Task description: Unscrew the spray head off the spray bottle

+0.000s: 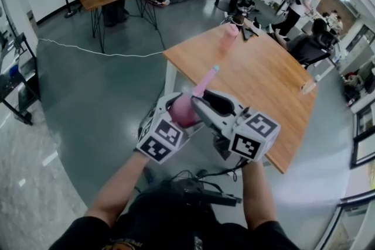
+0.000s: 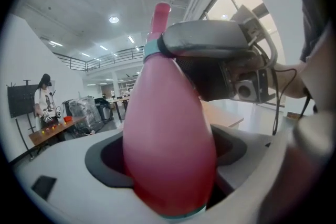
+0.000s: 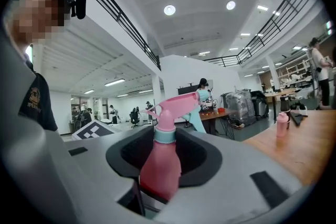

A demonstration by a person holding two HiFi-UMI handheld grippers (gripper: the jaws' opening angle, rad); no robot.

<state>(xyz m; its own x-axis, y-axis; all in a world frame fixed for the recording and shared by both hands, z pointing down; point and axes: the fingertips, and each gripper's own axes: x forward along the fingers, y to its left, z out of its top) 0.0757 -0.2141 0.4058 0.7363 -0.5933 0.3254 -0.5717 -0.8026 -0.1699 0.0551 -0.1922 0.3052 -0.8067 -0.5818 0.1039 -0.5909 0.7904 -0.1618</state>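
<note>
Head view: the spray bottle [image 1: 185, 113] hangs in mid-air, short of the table [image 1: 263, 79]. Your left gripper [image 2: 169, 176] clamps its belly; your right gripper [image 3: 160, 165] straddles the neck, unclenched. Expect light, slick, yielding plastic: take the teal collar [image 3: 164, 136], not the trigger [image 3: 197, 119].

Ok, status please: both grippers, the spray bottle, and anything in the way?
Left gripper shut on spray bottle body. Right gripper open, fingers round the teal collar. Spray head on, not yet off. Nothing in the way.
</note>
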